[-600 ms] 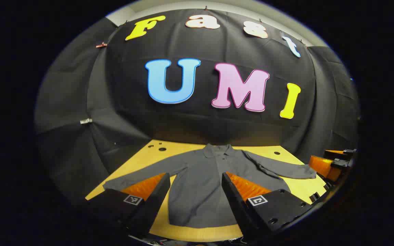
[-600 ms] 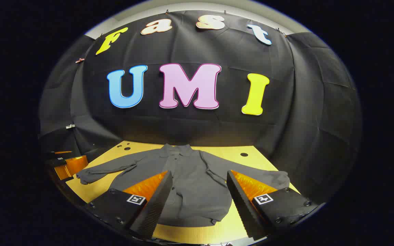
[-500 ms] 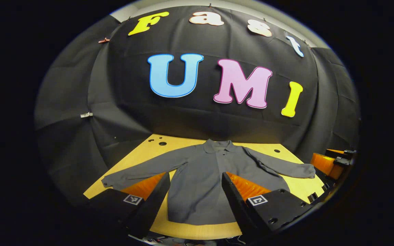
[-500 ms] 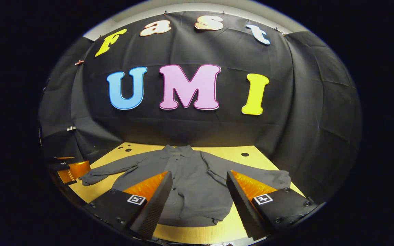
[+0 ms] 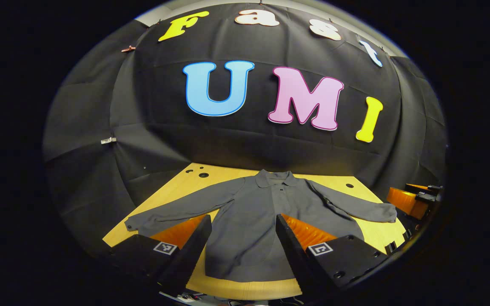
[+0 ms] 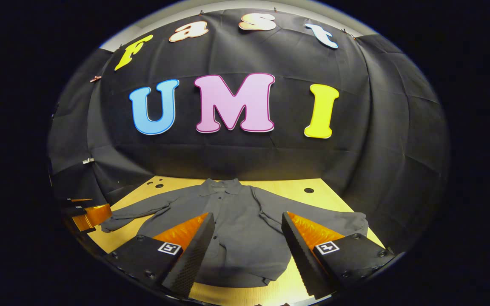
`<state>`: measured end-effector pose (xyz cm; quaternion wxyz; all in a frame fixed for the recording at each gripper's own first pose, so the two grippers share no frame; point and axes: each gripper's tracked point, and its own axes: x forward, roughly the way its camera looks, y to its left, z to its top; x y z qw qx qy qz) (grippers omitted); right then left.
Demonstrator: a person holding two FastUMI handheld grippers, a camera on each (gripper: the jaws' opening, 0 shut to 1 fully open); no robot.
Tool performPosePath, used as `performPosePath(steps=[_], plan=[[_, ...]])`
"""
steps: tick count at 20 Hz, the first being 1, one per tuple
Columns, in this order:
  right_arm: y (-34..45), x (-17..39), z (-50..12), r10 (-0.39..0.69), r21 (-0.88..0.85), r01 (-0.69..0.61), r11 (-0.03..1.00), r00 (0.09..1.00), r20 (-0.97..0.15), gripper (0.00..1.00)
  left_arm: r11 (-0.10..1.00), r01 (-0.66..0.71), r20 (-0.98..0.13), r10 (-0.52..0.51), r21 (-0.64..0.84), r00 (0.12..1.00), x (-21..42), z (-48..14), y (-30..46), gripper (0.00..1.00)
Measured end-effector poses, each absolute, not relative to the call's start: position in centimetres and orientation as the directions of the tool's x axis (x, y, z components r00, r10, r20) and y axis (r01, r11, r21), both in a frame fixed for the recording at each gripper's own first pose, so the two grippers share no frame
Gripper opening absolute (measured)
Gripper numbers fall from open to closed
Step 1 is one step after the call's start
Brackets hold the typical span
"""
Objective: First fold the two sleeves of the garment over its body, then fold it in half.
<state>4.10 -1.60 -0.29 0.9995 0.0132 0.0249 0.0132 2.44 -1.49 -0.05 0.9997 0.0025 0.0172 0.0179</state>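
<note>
Both the left gripper (image 5: 241, 246) and right gripper (image 6: 247, 250) have their jaws wide and holding nothing, hovering over the grey shirt (image 6: 236, 229) lying flat, sleeves spread, on the yellow worktop (image 6: 287, 189).

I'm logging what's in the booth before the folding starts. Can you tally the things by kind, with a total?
Garment: 1, a grey shirt lying flat, sleeves spread out, nothing folded yet.
Tools: 2, the left tool and the right tool, both open above the shirt.
Table: 1, a yellow wooden table.
Total: 4
</note>
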Motion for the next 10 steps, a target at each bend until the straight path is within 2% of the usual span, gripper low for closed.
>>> performPosePath(steps=[10], plan=[[-4.7, 6.7, -1.1, 0.013, 0.051, -0.007, 0.999, 0.994, -0.112, 0.98, 0.999, -0.039, -0.026, 0.039, 0.02, 0.999, 4.9, 0.7, -4.1, 0.96]])
